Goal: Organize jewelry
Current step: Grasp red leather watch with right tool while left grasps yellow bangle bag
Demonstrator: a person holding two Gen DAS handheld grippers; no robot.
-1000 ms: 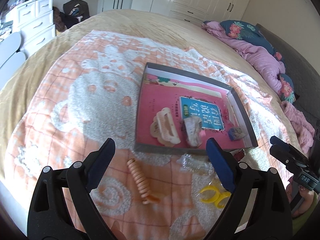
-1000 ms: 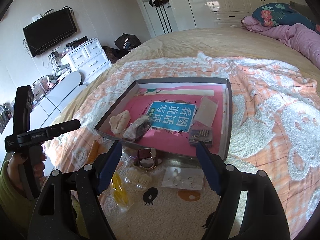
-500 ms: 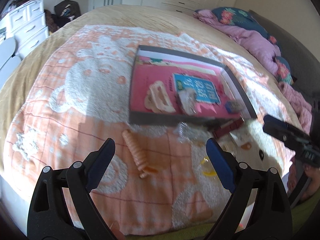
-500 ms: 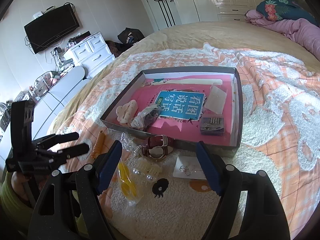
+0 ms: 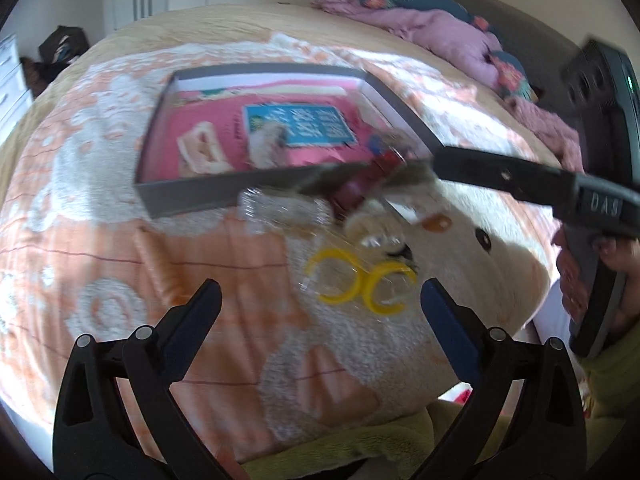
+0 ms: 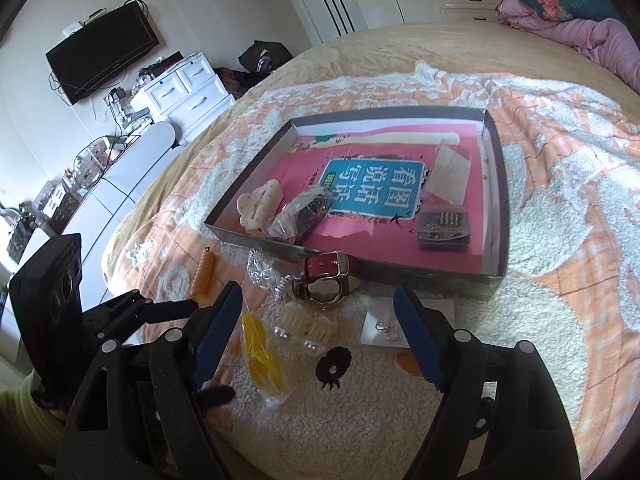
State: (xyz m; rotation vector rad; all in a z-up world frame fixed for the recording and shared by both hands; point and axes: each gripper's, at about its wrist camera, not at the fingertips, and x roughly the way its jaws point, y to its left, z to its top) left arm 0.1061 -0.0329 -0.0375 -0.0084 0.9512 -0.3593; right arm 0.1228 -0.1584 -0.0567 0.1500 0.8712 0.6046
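Orange-and-white fleece blanket (image 6: 560,208) covered a wide bed, with white wardrobes, a white dresser (image 6: 188,88) and a wall-mounted television (image 6: 102,62) around the room. Pink bedding (image 5: 432,36) was bunched at the headboard end.

The left wrist view was smeared by motion, so the items by the tray's front wall there were hard to make out.

Jewelry lay in two groups. Inside the shallow grey tray (image 6: 498,184), on its pink liner, sat a cream hair claw (image 6: 258,204), a clear bag of dark pieces (image 6: 300,216), a flat clear packet (image 6: 448,172) and a small dark box (image 6: 442,230). Just outside the front wall lay a red strap watch (image 6: 322,276), an orange spiral hair tie (image 6: 203,278), bagged yellow hoops (image 5: 360,278), a pale comb clip (image 6: 308,324) and a white card with rings (image 6: 384,328).

The left gripper (image 5: 320,312) hung over the hoops with jaws spread wide, gripping nothing. The right gripper (image 6: 318,336) hovered above the loose pieces, equally wide and unloaded.
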